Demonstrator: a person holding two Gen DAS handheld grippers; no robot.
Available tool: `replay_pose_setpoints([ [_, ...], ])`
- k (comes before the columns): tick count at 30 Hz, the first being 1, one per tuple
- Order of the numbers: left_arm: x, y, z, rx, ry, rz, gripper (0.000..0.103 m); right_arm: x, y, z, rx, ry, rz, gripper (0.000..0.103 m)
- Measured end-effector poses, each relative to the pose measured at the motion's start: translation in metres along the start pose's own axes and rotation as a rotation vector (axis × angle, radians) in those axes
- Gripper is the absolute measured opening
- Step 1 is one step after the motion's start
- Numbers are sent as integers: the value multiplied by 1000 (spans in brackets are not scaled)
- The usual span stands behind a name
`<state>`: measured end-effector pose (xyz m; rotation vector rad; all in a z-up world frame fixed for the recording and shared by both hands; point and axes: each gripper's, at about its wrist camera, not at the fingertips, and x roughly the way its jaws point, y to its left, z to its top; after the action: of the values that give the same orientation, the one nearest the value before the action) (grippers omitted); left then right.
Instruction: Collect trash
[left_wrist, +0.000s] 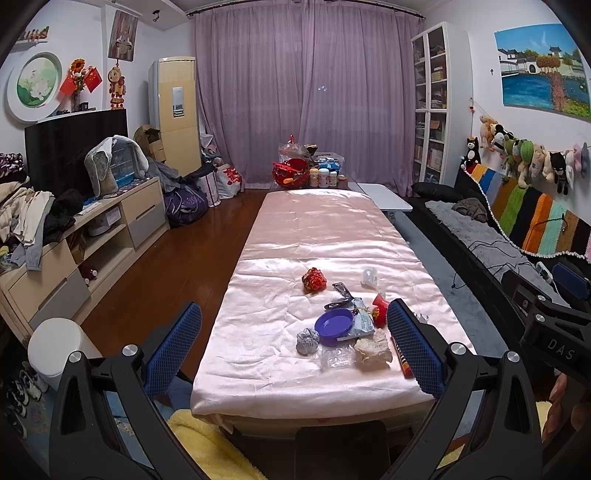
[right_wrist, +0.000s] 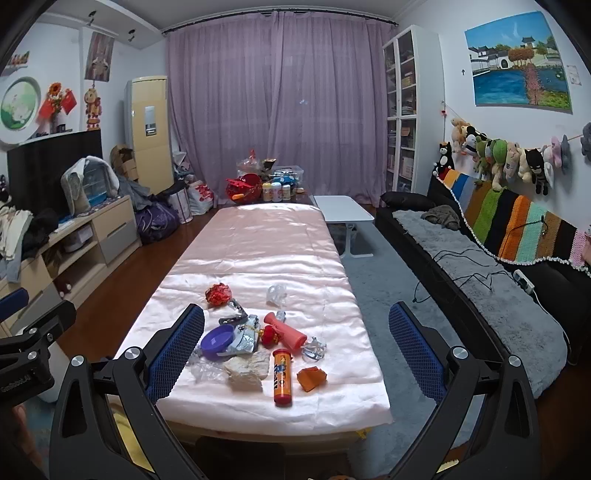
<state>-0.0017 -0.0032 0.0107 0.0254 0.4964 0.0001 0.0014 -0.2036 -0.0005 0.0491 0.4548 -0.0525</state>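
Note:
Trash lies on the near end of a long table under a pink satin cloth (left_wrist: 317, 236) (right_wrist: 258, 240). There is a purple plastic lid (left_wrist: 334, 325) (right_wrist: 217, 339), a grey crumpled paper ball (left_wrist: 307, 339), a red crumpled wrapper (left_wrist: 314, 280) (right_wrist: 218, 294), a beige crumpled tissue (left_wrist: 373, 350) (right_wrist: 246, 365), an orange tube (right_wrist: 282, 376), a pink-red tube (right_wrist: 286, 330), an orange scrap (right_wrist: 312, 376) and clear plastic pieces (left_wrist: 370, 277) (right_wrist: 276, 294). My left gripper (left_wrist: 295, 347) is open, above the table's near end. My right gripper (right_wrist: 295, 350) is open, likewise empty.
A white lidded bin (left_wrist: 55, 347) stands on the wood floor at the left. A TV cabinet (left_wrist: 74, 251) with clothes lines the left wall. A black sofa (right_wrist: 480, 266) with a grey throw lines the right. A small white table (right_wrist: 343, 208) and jars (right_wrist: 275, 192) are beyond.

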Motion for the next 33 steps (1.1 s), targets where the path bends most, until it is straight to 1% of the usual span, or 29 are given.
replay_pose_setpoints([
  [11, 0, -1, -1, -2, -9, -2, 95, -5, 0, -2, 10, -16, 3, 100],
  [33, -7, 0, -2, -1, -18, -13, 95, -8, 1, 0, 8, -15, 9, 100],
])
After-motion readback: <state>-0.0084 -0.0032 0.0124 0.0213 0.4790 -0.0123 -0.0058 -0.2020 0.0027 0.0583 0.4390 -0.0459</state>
